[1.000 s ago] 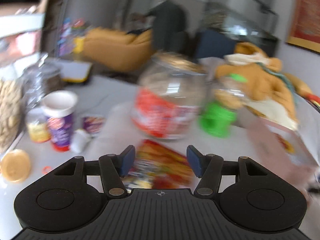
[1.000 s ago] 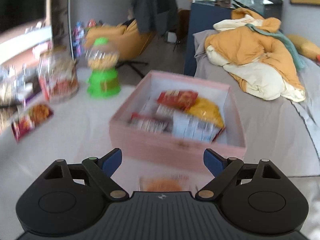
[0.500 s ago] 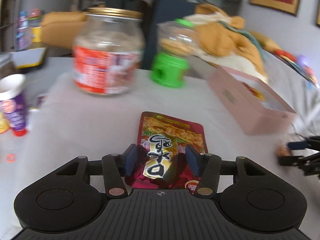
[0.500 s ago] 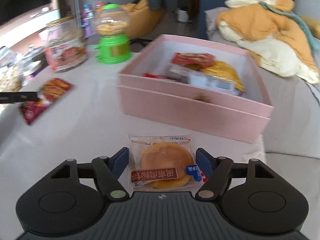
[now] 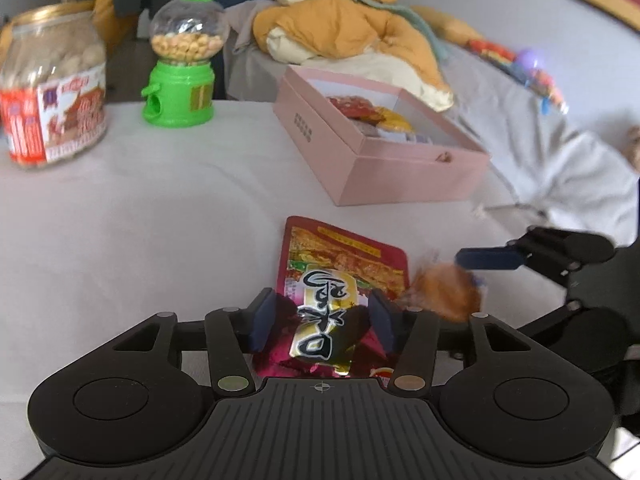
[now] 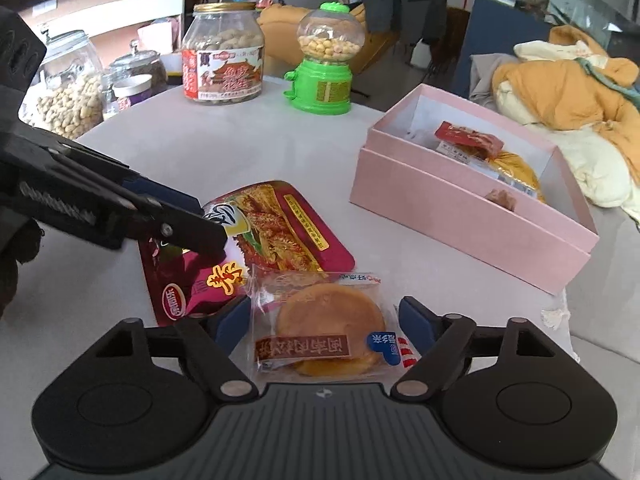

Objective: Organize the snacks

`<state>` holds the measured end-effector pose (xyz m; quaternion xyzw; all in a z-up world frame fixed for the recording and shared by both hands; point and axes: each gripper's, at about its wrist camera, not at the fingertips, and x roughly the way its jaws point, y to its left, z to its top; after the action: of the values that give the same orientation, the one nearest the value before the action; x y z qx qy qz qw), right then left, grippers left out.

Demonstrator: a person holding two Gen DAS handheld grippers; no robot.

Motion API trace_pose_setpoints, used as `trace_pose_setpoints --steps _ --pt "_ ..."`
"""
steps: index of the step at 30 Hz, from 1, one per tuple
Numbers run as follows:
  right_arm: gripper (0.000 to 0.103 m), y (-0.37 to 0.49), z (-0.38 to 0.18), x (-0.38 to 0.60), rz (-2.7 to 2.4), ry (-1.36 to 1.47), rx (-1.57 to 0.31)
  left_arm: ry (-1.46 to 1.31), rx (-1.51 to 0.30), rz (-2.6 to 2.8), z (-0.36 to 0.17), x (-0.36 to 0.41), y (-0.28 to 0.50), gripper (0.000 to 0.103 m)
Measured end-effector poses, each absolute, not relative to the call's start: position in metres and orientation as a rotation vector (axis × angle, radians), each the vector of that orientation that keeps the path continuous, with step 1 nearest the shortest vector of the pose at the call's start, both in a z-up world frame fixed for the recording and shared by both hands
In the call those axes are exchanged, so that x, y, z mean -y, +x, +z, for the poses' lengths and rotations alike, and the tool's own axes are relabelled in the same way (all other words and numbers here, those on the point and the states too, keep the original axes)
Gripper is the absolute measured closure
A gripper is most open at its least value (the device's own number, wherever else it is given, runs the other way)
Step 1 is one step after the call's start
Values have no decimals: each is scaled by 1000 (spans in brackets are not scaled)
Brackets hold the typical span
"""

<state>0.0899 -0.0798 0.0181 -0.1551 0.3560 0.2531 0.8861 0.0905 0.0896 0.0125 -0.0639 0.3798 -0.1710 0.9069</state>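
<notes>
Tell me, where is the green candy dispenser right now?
The green candy dispenser stands upright at the table's far side, between the peanut jar on its left and the pink box on its right.

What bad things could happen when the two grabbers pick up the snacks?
The clear-wrapped round cake overlaps the red foil snack pouch, so lifting one may drag the other. The left gripper and right gripper work close together and might bump. The pink cardboard box sits near the table edge.
</notes>
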Motion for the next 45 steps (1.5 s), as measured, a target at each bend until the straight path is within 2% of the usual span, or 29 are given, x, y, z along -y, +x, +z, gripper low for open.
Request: trace_pose_setpoints --steps 8,11,15,20,25,30,37,41,42,43,45 --pt "15 93 11 101 476 -267 -740 -54 -772 -308 16 -77 91 40" --pt "15 93 11 113 458 -233 -749 -12 -729 -269 24 -75 86 45" --pt "15 85 11 132 469 -195 -768 -13 -627 -297 47 -72 77 45" --pt "15 67 9 150 511 -182 -780 29 -668 -506 55 -32 83 45" --pt "14 47 10 157 555 -217 -765 212 -734 -624 42 22 80 45" --pt "12 45 8 173 551 -182 -768 439 -721 -576 22 53 81 38" --pt "10 47 6 179 529 -142 -759 353 -784 -501 15 58 115 30" --pt "7 44 5 176 511 -168 -755 176 -842 -548 14 48 137 30" --pt "6 46 5 176 508 -162 -758 149 -838 -555 14 45 139 33" --pt "6 47 5 176 504 -157 -761 121 -825 -554 13 42 140 42" --pt "5 48 5 176 489 -155 -765 46 -803 -551 11 31 139 42"
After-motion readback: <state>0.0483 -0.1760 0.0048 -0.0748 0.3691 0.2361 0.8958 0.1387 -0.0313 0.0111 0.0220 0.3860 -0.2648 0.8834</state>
